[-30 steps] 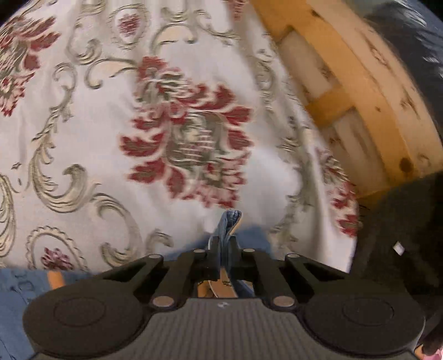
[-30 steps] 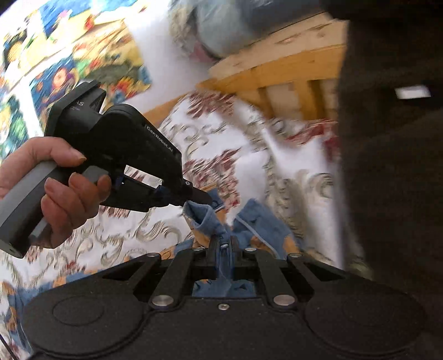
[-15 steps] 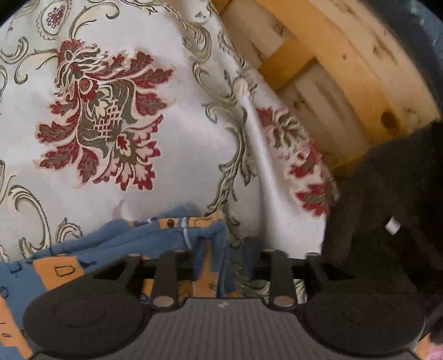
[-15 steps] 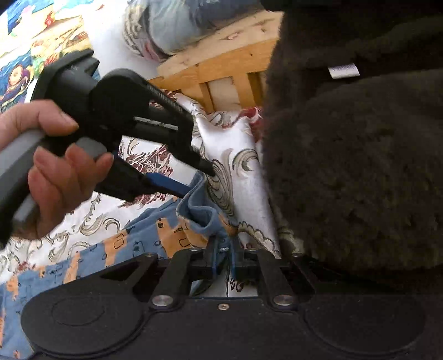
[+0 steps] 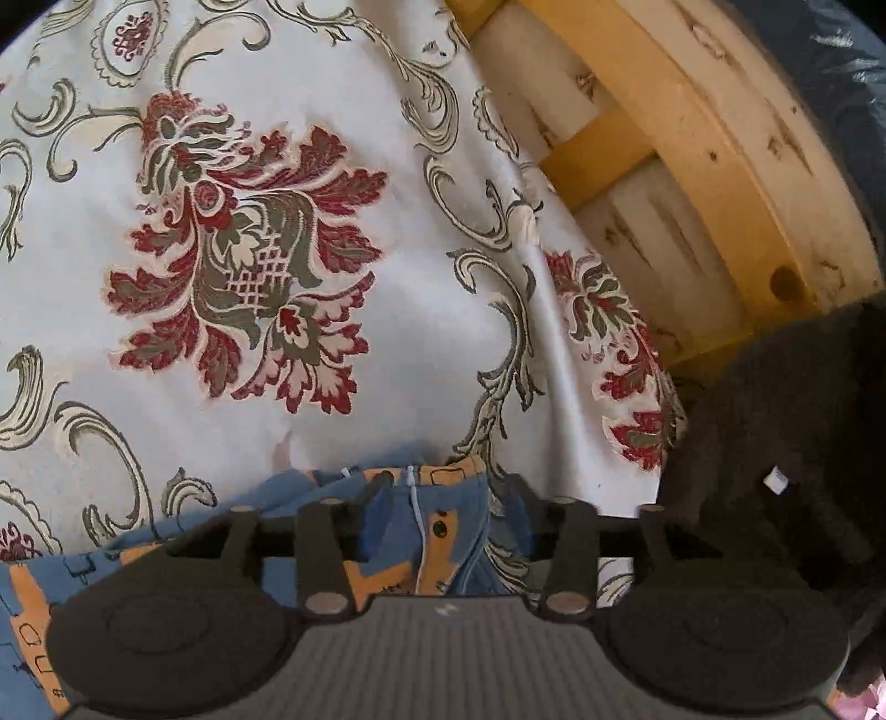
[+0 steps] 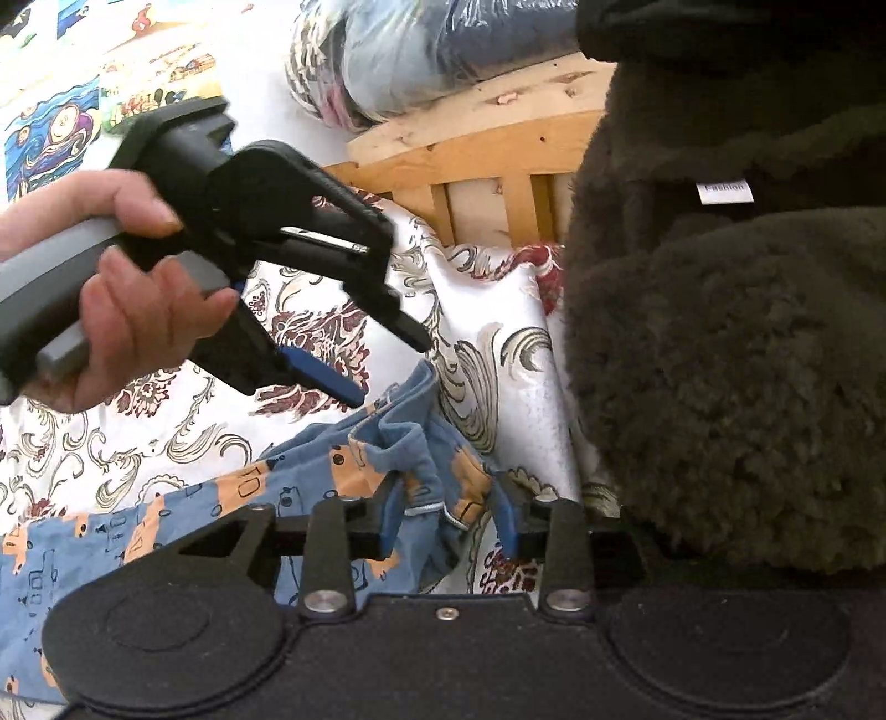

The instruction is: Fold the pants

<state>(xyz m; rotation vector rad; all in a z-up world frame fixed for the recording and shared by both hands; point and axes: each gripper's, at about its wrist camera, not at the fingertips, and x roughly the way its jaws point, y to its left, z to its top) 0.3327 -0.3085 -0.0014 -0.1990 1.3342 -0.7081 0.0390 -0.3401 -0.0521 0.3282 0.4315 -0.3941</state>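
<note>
The blue pants with orange prints (image 5: 410,526) lie on a white floral bedspread (image 5: 249,232); they also show in the right wrist view (image 6: 238,498), rumpled at their near end. My left gripper (image 5: 446,498) is open, its fingers spread on either side of the pants' edge. It also shows in the right wrist view (image 6: 390,368), held in a hand just above the pants. My right gripper (image 6: 448,515) is open, with the bunched pants edge loose between its fingers.
A dark fuzzy garment (image 6: 731,343) lies close on the right. It shows in the left wrist view too (image 5: 786,454). A wooden bed frame (image 5: 692,166) runs behind the bedspread. A bagged bundle (image 6: 432,50) sits on the frame.
Both grippers have opened and let go of the pants' edge, which has dropped onto the bedspread. The left gripper has lifted slightly.
</note>
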